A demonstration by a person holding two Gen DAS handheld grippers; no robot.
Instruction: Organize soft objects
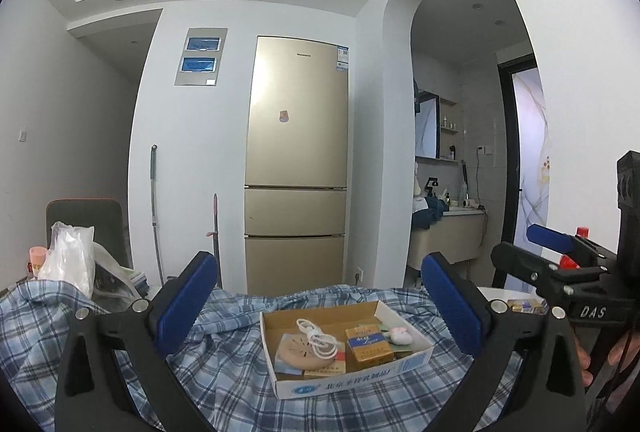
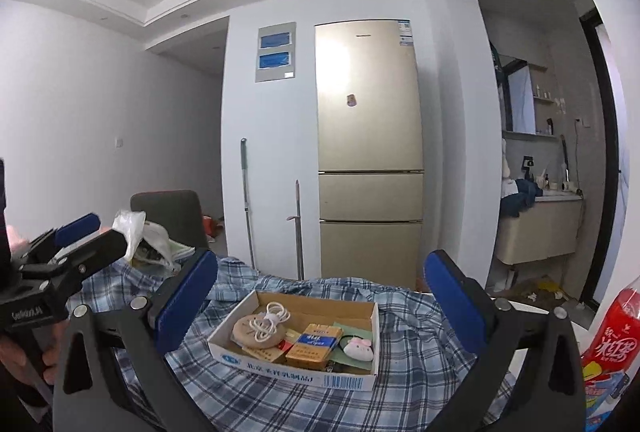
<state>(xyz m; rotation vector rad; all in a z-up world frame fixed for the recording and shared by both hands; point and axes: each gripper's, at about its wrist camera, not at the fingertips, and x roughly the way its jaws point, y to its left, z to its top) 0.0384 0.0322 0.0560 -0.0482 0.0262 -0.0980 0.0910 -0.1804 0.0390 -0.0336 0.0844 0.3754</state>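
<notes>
A blue plaid shirt (image 1: 224, 364) lies crumpled over the table; it also shows in the right wrist view (image 2: 416, 344). On it sits a shallow cardboard box (image 1: 416, 362), also in the right wrist view (image 2: 360, 384), with a small pink plush toy (image 1: 401, 335) (image 2: 360, 348), a white cable, a round tan disc and orange-blue packets inside. My left gripper (image 1: 320, 308) is open and empty above the box. My right gripper (image 2: 320, 308) is open and empty, also just short of the box. Each gripper shows at the edge of the other's view.
A clear plastic bag (image 1: 70, 260) and a grey chair back (image 1: 86, 220) stand at the left. A red drink bottle (image 2: 612, 344) stands at the right. A gold fridge (image 1: 296, 160), a mop and a broom are behind the table.
</notes>
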